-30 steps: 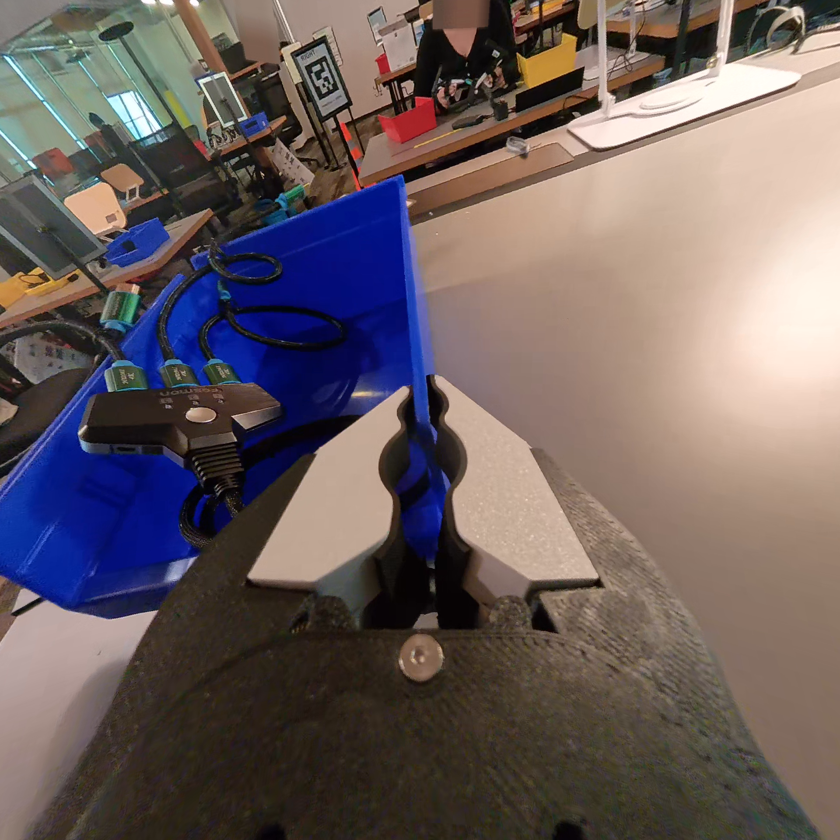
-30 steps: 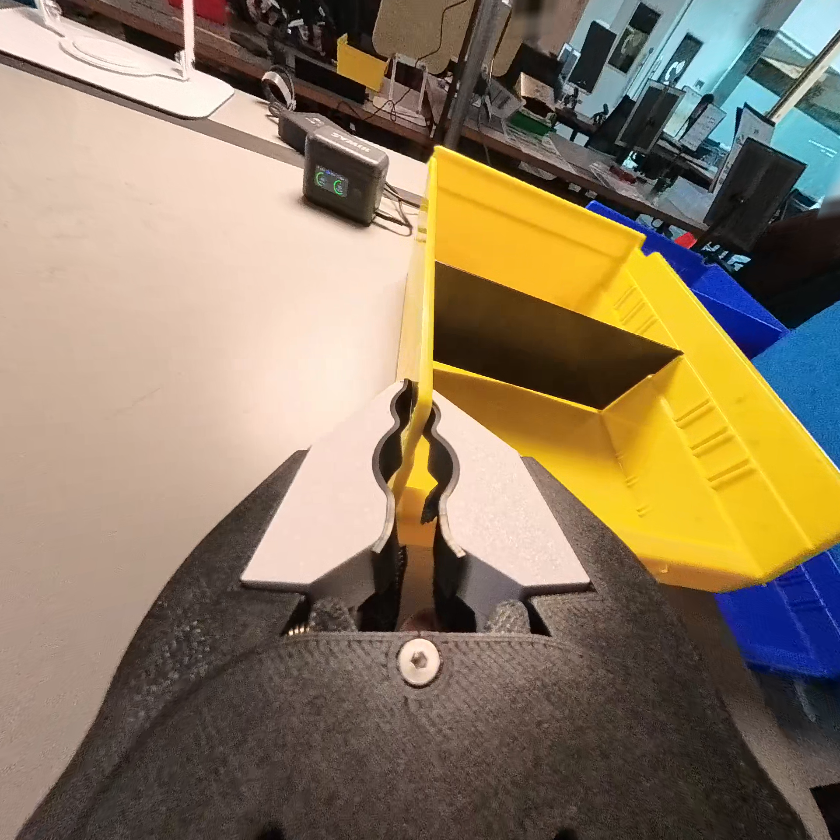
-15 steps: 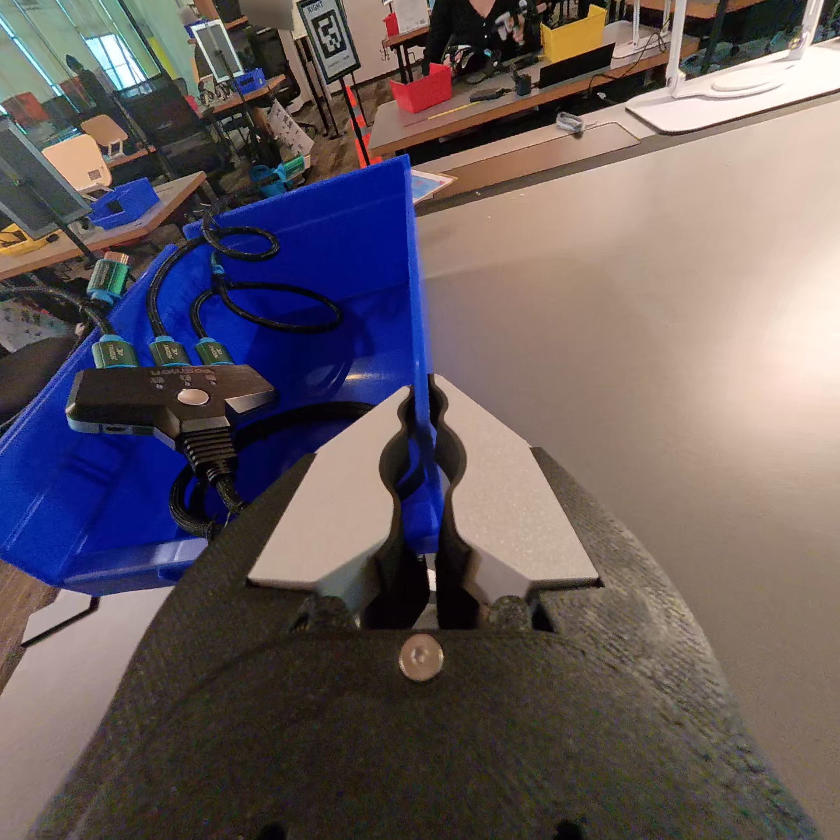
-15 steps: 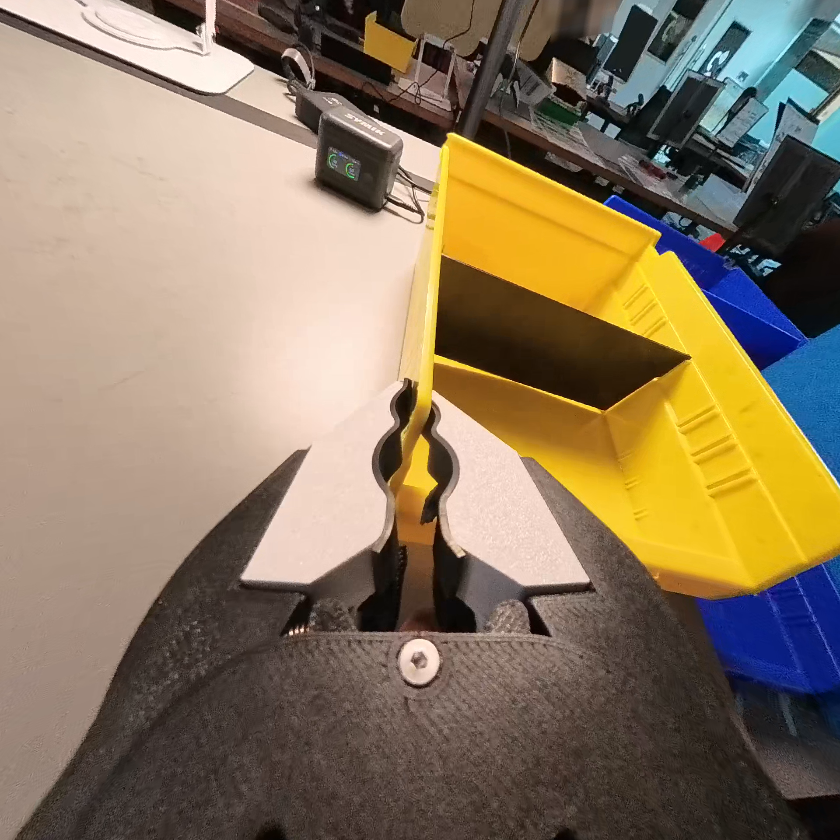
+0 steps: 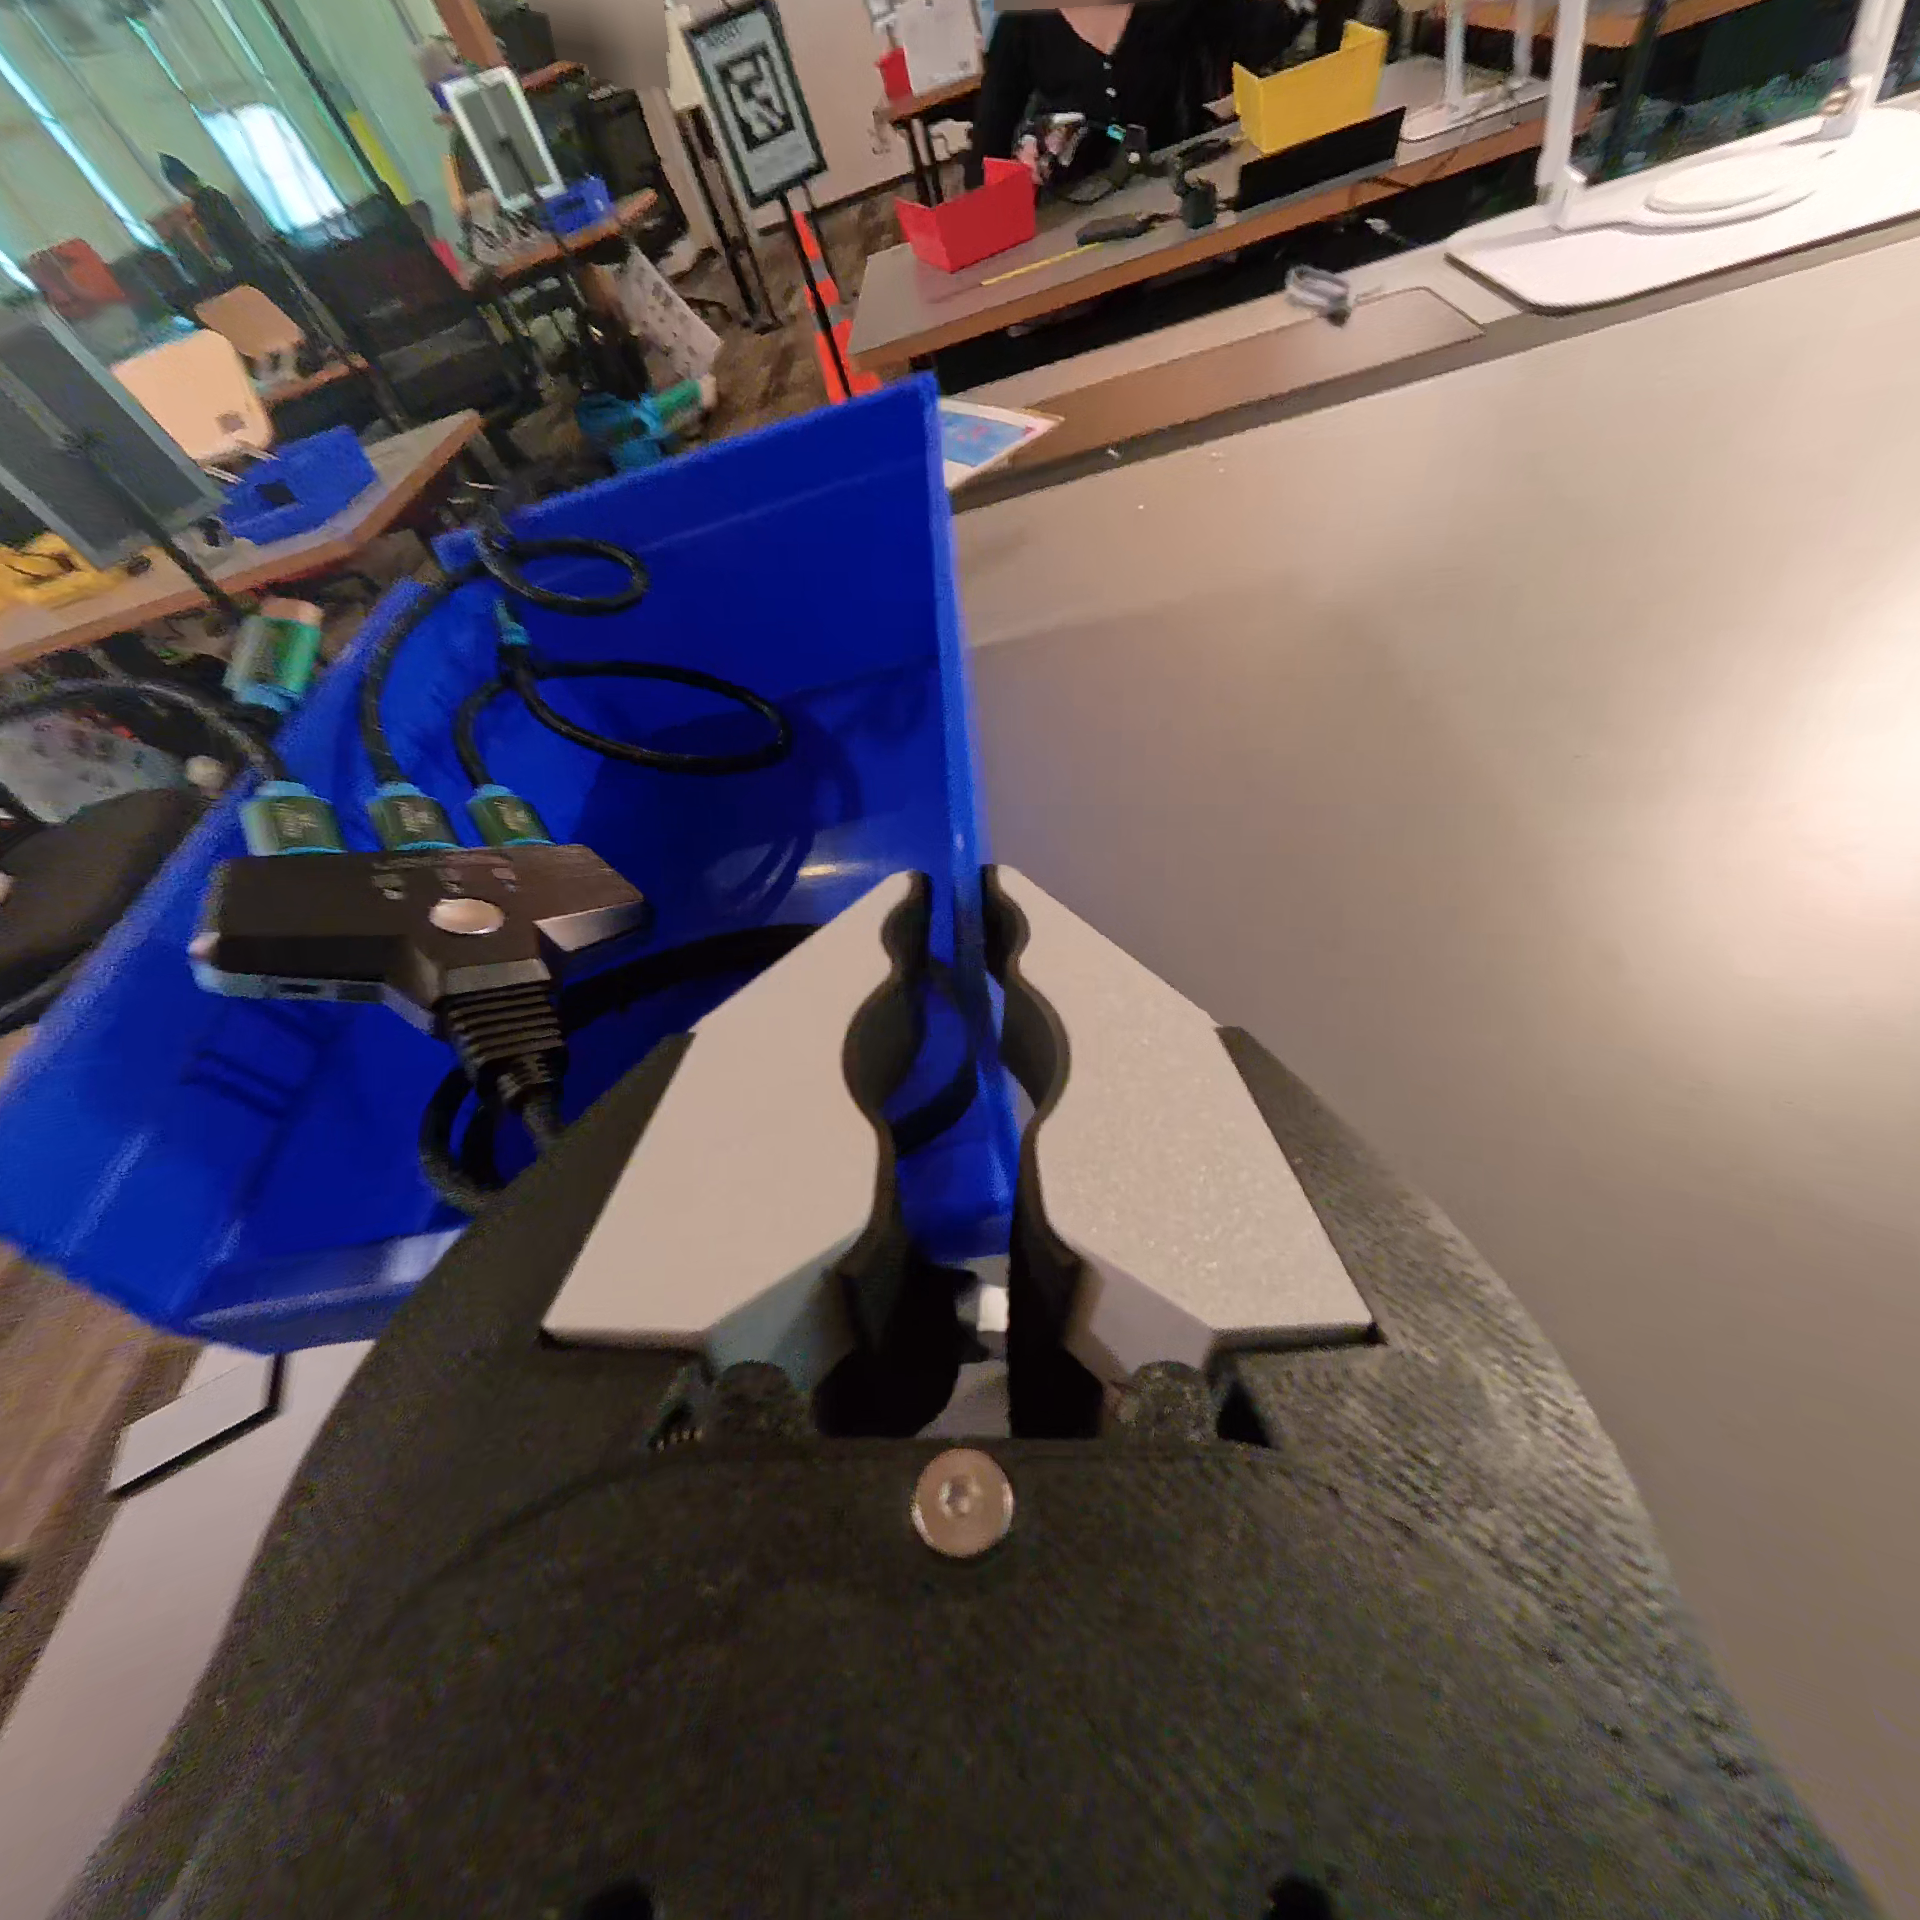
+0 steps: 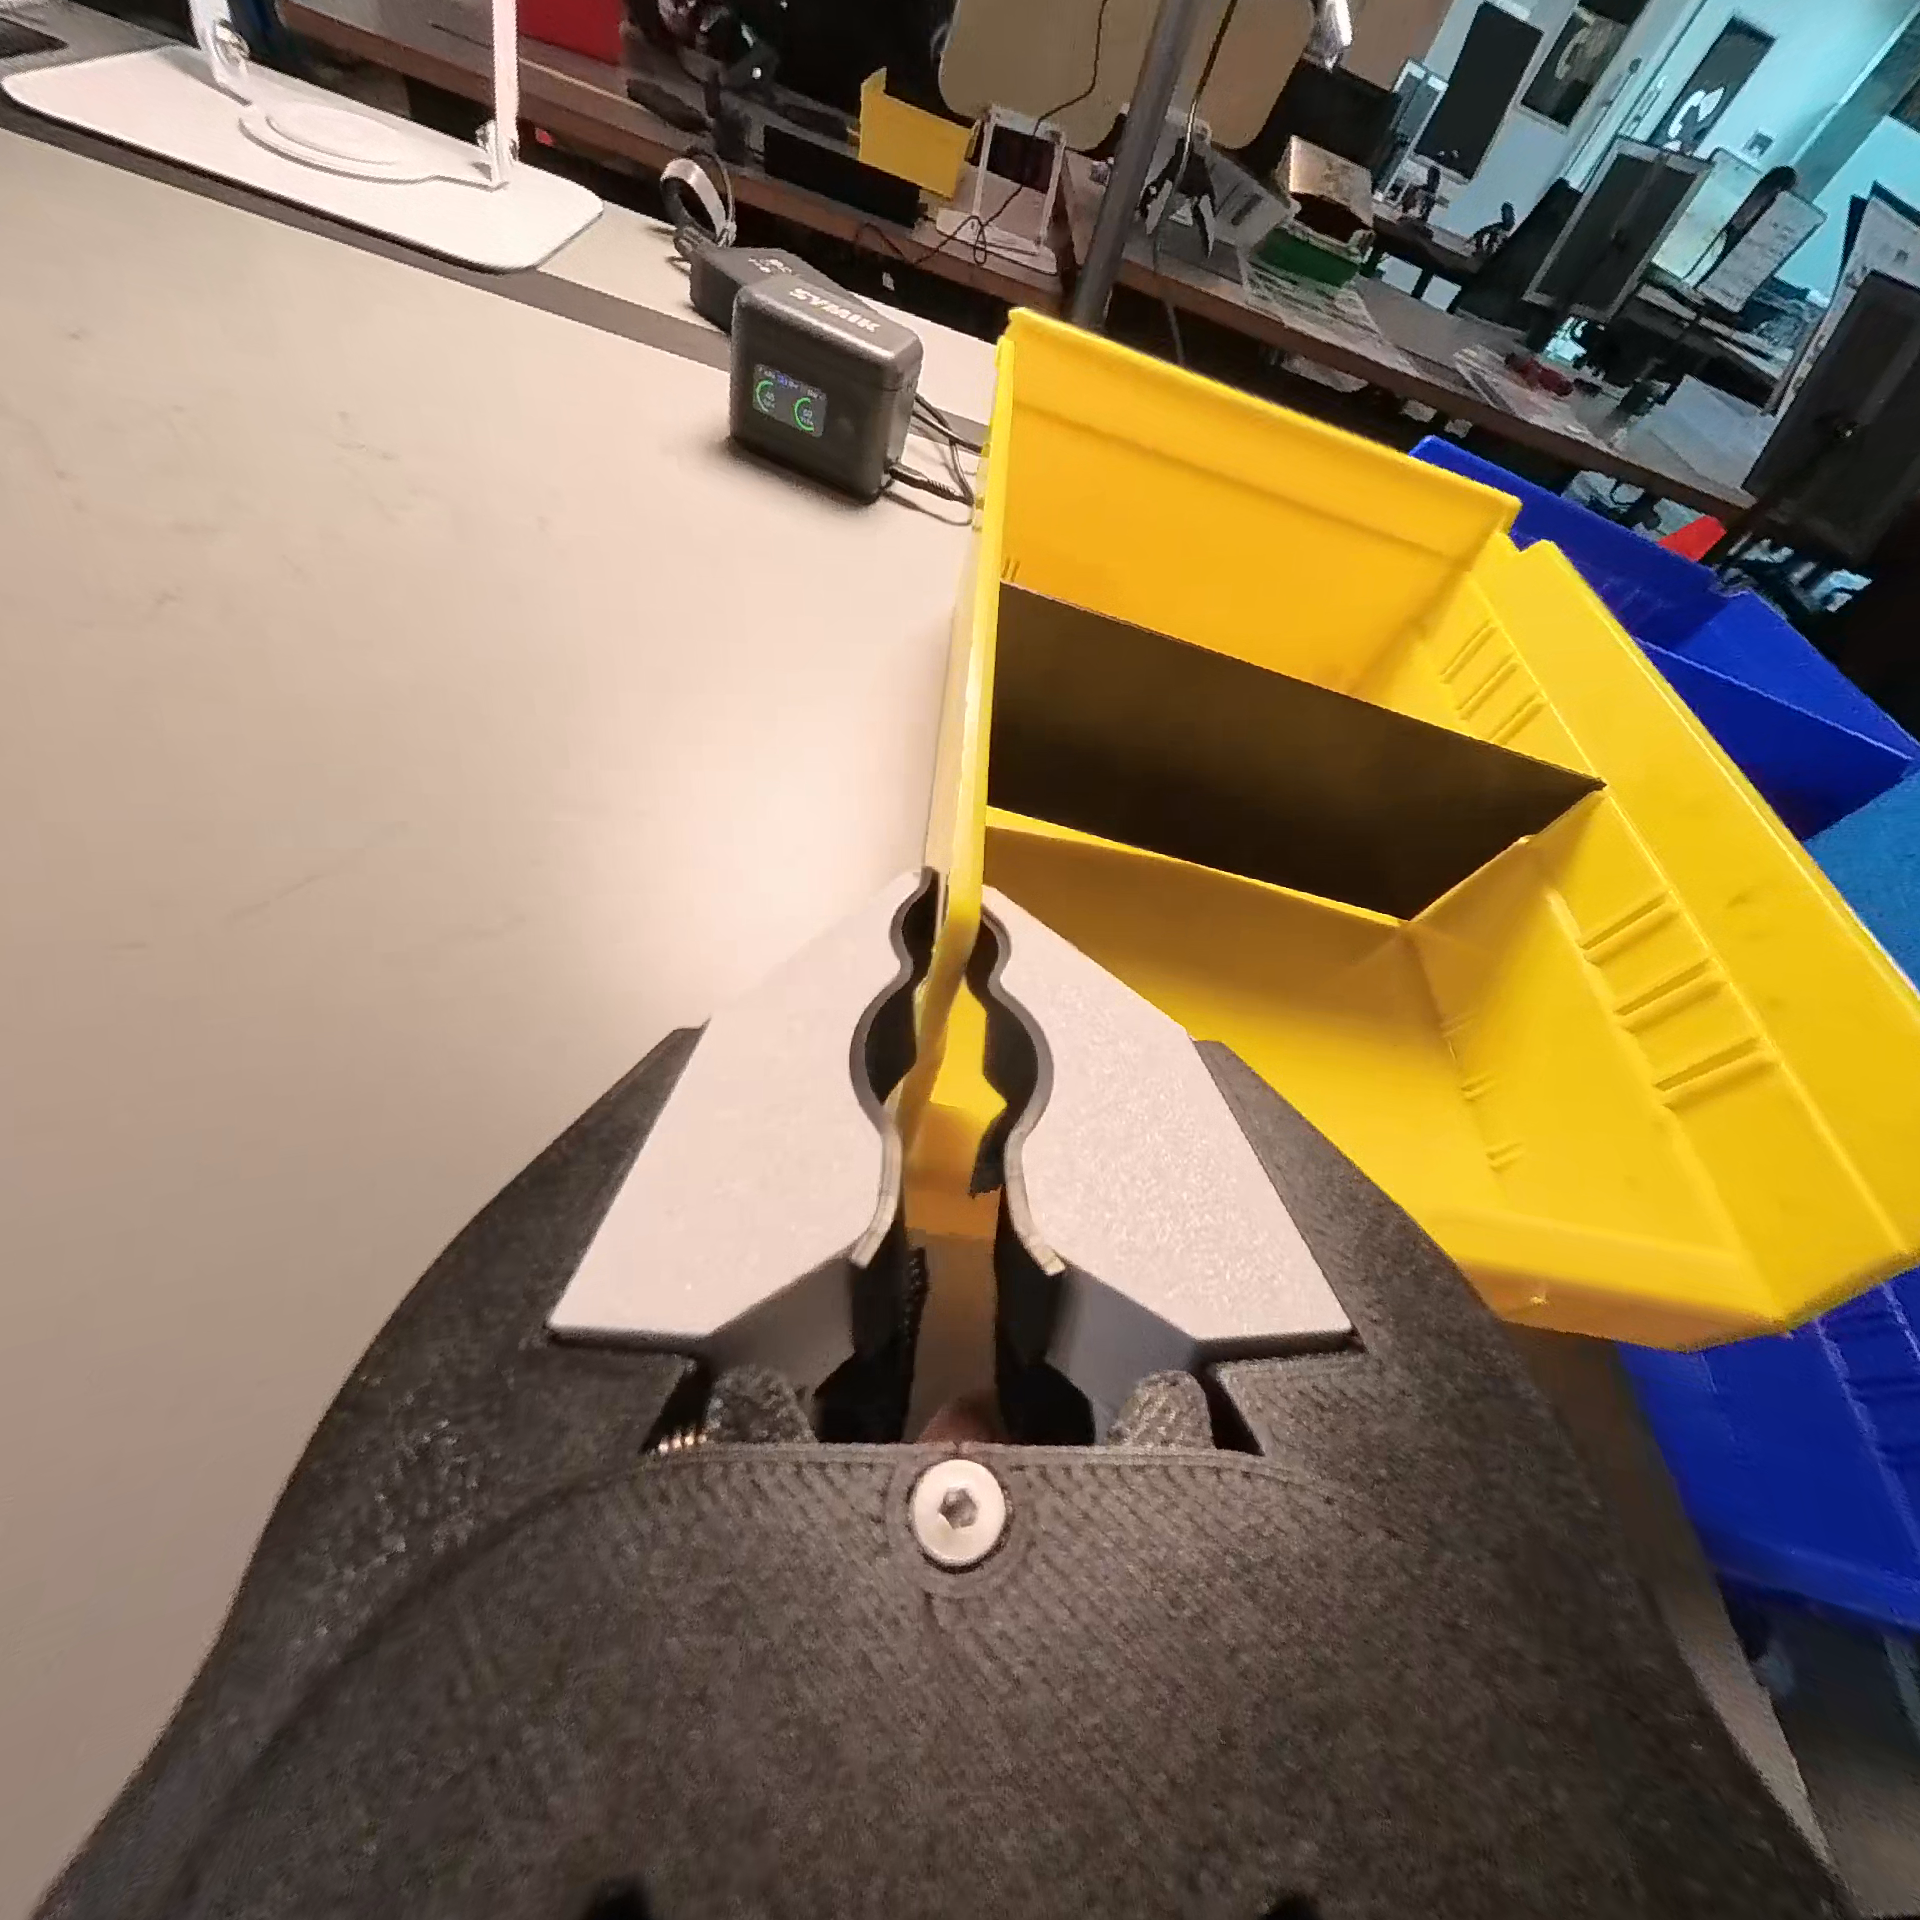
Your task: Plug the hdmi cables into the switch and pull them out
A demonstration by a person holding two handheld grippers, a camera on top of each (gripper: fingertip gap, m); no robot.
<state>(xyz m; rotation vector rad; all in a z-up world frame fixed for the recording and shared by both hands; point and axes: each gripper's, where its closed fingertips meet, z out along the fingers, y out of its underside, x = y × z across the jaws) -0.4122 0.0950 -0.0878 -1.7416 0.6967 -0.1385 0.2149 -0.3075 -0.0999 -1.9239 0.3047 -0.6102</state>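
Note:
A black HDMI switch (image 5: 416,914) lies in a blue bin (image 5: 790,561) in the left wrist view. Three green-teal HDMI plugs (image 5: 400,816) sit in its far side, and their black cables (image 5: 644,727) loop toward the bin's back. Another plug (image 5: 272,657) hangs outside the bin's left rim. My left gripper (image 5: 954,881) is shut on the bin's right wall, and the bin is tilted over the table's left edge. My right gripper (image 6: 961,894) is shut on the left wall of an empty yellow bin (image 6: 1558,1039) with a black divider (image 6: 1247,758), held above the table's right edge.
The grey table (image 5: 1455,831) spreads between the two bins. A dark charger with a small screen (image 6: 821,405) and a white lamp base (image 6: 312,156) stand at its far edge. Blue bins (image 6: 1818,1403) lie under the yellow bin. A person (image 5: 1091,83) is at a far bench. There is about 75 cm between the tips of the two grippers. About 25 cm separates my left fingertips from the plug (image 5: 272,657).
The blue bin has levelled out and come down a little in my left gripper, whose jaws look slightly wider. The yellow bin has moved forward toward the charger.

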